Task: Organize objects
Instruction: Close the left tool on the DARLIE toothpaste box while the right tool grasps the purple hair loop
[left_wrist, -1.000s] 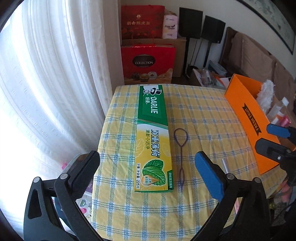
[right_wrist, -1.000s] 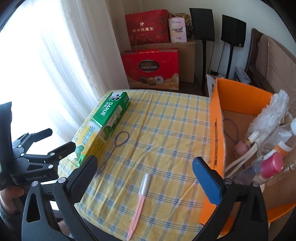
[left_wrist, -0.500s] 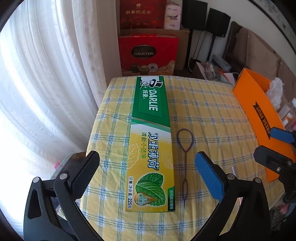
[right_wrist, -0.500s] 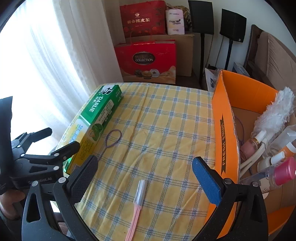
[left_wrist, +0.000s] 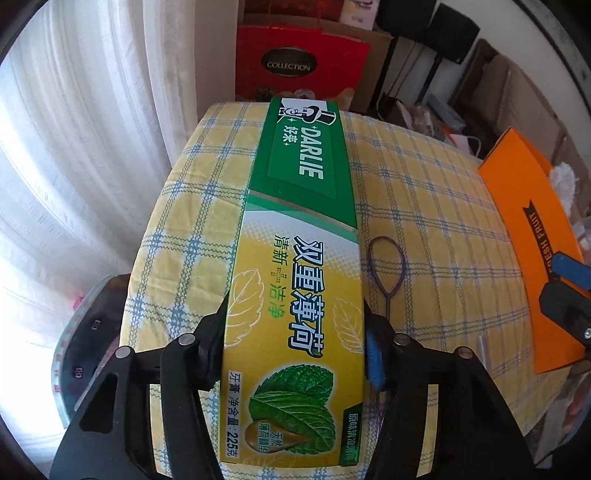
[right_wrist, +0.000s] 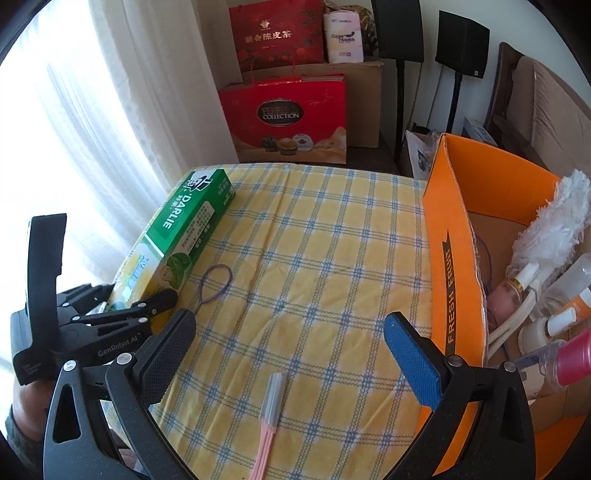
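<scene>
2 grippers: left gripper (left_wrist: 295, 350) just closed, pinching glossy toothpaste carton (left_wrist: 295, 295) (rectangular); right gripper (right_wrist: 291, 347) spread.

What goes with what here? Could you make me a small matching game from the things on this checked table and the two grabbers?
Things:
1. green and yellow toothpaste box
2. purple wire hair loop tool
3. pink razor with grey cap
4. white fluffy duster

Places:
A. inside the orange cardboard box
B. clamped between the left gripper fingers
C. on the cloth just beside the toothpaste box
D. on the cloth below the open right gripper

Pairs: 1-B, 2-C, 3-D, 4-A
</scene>
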